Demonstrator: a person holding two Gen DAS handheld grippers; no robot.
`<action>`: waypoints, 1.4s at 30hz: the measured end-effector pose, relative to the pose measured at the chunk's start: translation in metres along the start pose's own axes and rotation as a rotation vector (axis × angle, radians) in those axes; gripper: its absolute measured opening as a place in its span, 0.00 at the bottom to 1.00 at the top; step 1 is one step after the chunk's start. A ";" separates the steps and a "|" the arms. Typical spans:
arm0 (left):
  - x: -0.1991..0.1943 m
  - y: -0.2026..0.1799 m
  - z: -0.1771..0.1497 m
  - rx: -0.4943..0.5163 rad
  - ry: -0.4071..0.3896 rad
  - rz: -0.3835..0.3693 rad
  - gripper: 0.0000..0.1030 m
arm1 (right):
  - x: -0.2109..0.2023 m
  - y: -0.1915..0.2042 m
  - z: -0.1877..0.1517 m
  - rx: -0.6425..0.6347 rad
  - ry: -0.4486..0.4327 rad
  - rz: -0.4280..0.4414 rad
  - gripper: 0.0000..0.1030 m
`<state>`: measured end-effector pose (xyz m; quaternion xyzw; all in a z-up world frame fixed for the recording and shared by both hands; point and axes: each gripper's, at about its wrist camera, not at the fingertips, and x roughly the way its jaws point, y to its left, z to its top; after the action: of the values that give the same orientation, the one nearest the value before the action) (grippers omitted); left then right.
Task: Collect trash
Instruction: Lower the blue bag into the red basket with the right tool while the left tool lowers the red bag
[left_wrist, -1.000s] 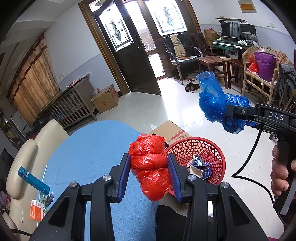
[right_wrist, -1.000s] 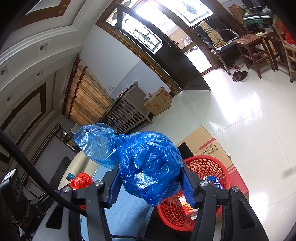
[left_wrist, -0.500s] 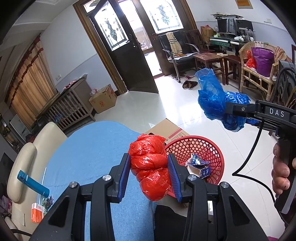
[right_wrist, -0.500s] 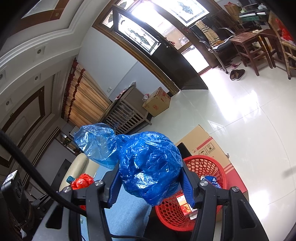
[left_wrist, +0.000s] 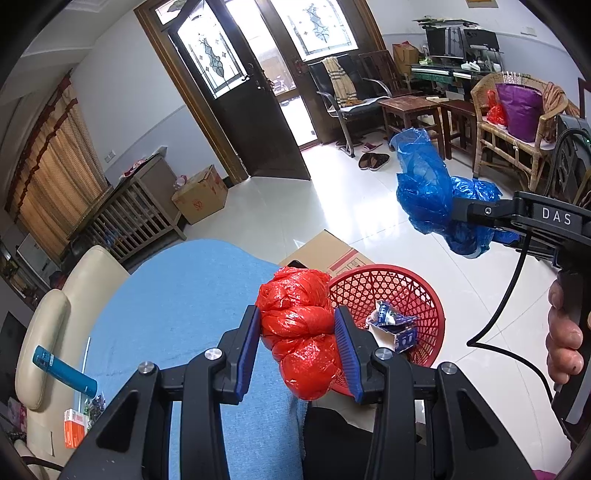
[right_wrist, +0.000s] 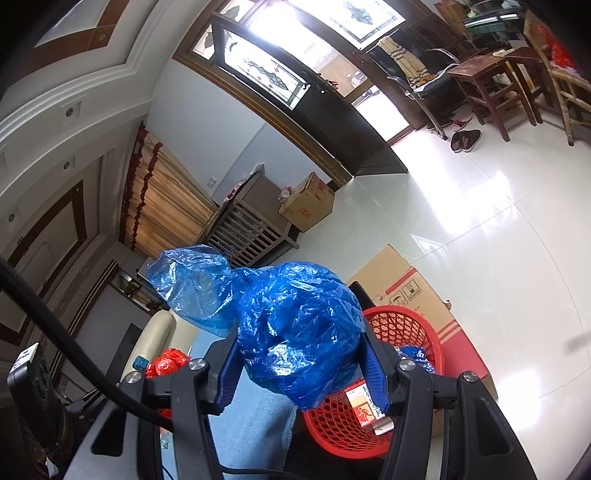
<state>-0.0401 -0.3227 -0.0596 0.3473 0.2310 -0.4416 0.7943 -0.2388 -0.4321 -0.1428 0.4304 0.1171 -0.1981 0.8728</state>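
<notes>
My left gripper (left_wrist: 298, 345) is shut on a crumpled red plastic bag (left_wrist: 300, 325), held above the edge of the blue-covered table (left_wrist: 177, 295), just left of a red mesh basket (left_wrist: 399, 295). My right gripper (right_wrist: 301, 369) is shut on a crumpled blue plastic bag (right_wrist: 295, 332), held above and left of the basket (right_wrist: 406, 328). The blue bag and right gripper also show in the left wrist view (left_wrist: 432, 192), high over the floor beyond the basket. The basket holds wrappers and a small carton (left_wrist: 391, 325).
A cardboard box (left_wrist: 332, 251) stands behind the basket on the white tiled floor. A cream sofa (left_wrist: 55, 317) with a teal tube (left_wrist: 62, 369) and an orange packet (left_wrist: 74, 428) lies left of the table. Chairs, stools and a crib line the far walls.
Both grippers keep their bags. The view has shifted slightly: the basket sits a little lower and closer, and the blue bag has moved slightly left in the left wrist view.
</notes>
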 end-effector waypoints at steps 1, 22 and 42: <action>0.001 -0.001 0.000 0.003 0.001 0.000 0.41 | 0.001 0.000 0.000 0.005 0.000 0.000 0.58; 0.016 -0.011 0.002 0.034 0.025 -0.018 0.41 | -0.008 -0.016 -0.007 0.072 -0.020 -0.021 0.58; 0.049 -0.015 0.003 0.028 0.094 -0.037 0.41 | 0.002 -0.031 0.002 0.133 0.010 -0.061 0.59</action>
<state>-0.0287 -0.3568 -0.0962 0.3742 0.2683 -0.4428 0.7694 -0.2508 -0.4512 -0.1650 0.4848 0.1211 -0.2297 0.8352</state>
